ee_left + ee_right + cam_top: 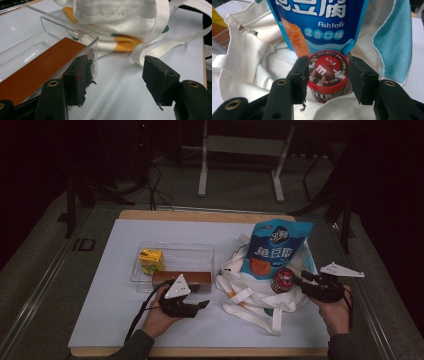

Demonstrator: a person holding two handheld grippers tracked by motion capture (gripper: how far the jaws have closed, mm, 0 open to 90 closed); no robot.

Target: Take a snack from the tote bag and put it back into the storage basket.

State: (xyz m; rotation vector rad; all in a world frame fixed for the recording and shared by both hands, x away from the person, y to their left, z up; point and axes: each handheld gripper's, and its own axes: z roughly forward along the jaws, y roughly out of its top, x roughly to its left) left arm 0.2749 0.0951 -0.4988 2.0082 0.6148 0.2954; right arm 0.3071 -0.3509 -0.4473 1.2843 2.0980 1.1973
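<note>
My right claw (328, 80) straddles the candy tub (327, 77) low in the middle of the right gripper view, one jaw on either side of the red lid. The left pad looks close against the tub, while a sliver of gap shows on the right, so I judge the claw not yet clenched, only lined up for the squeeze. The tub sits inside the mouth of the tote (252, 292), at lower right of the high view, just in front of the blue snack bag (277, 247) that stands upright in it. That spot makes sense: the tote's rim is slumped open, so the tub can be reached from the side.

My left claw (117, 80) is released, with bare worktop (100, 315) between its jaws. It sits at the near end of the clear tray (172, 255), its left jaw by the tray's corner, where the brown box (42, 67) lies flat. A yellow carton (151, 260) stands at the tray's far left end. A tote strap (175, 42) trails across the upper right of the left gripper view.
</note>
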